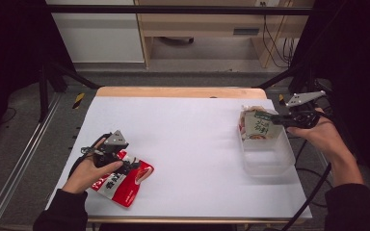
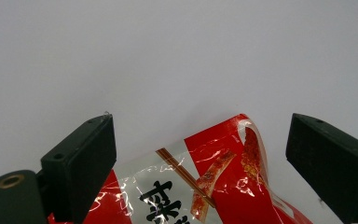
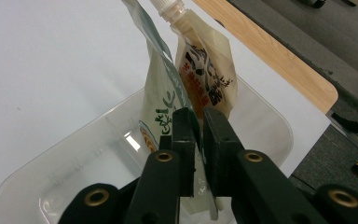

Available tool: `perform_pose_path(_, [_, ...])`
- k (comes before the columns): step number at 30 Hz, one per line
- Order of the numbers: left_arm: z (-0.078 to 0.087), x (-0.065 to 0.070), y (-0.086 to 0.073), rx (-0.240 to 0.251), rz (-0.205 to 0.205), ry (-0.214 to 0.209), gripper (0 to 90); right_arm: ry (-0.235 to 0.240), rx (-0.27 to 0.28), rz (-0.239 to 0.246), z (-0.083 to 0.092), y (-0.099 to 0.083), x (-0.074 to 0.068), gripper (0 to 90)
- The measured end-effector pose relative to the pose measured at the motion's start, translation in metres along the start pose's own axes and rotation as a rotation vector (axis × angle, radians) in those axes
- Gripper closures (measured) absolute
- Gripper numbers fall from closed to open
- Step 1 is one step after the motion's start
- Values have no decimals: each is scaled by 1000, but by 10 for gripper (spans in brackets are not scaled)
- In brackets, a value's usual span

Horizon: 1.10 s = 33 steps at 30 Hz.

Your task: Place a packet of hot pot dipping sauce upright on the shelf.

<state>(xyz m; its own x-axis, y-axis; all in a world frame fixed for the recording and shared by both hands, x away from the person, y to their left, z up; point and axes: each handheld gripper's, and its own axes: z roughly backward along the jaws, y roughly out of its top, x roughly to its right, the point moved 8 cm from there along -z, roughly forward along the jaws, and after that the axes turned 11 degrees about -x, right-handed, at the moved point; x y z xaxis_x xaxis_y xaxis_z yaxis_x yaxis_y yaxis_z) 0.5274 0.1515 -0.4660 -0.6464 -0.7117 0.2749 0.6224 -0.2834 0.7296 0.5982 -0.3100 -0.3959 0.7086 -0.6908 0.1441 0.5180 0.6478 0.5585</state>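
At the right of the high view, the right gripper pinches the edge of a pale green-and-white flat plastic pouch, which stands upright in the far end of a clear rectangular plastic tub near the table's right edge. In the right gripper view the two black jaws rise from the bottom centre, nearly together, with the thin film of that pouch caught between them. Just behind it in the tub stands a cream spouted pouch with dark lettering, its white screw neck at the top of the frame.

At the lower left of the high view, the left gripper sits low over a red-and-white crinkled plastic packet with black characters, which lies flat on the white table cover. In the left gripper view its jaws stand wide apart at the frame's left and right edges, the packet lying between them at bottom centre, with neither pad pressing on it.

A light wooden table edge runs along the far side.
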Motion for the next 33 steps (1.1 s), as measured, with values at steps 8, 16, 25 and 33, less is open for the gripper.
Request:
perform_pose_path(8, [1,-1,1,3,1,4,87,-40,-15,-28,2,0,0,534])
perform_pose_path(16, [1,-1,1,6,2,7,86,-110,8,-26,8,11,-7,258])
perform_pose_path(25, [1,-5,-1,-1,2,29,66,-160,60,-25,27,36,-31,142])
perform_pose_path(33, [1,-7,-1,10,14,38,58,-171,124,1,38,63,-76,138])
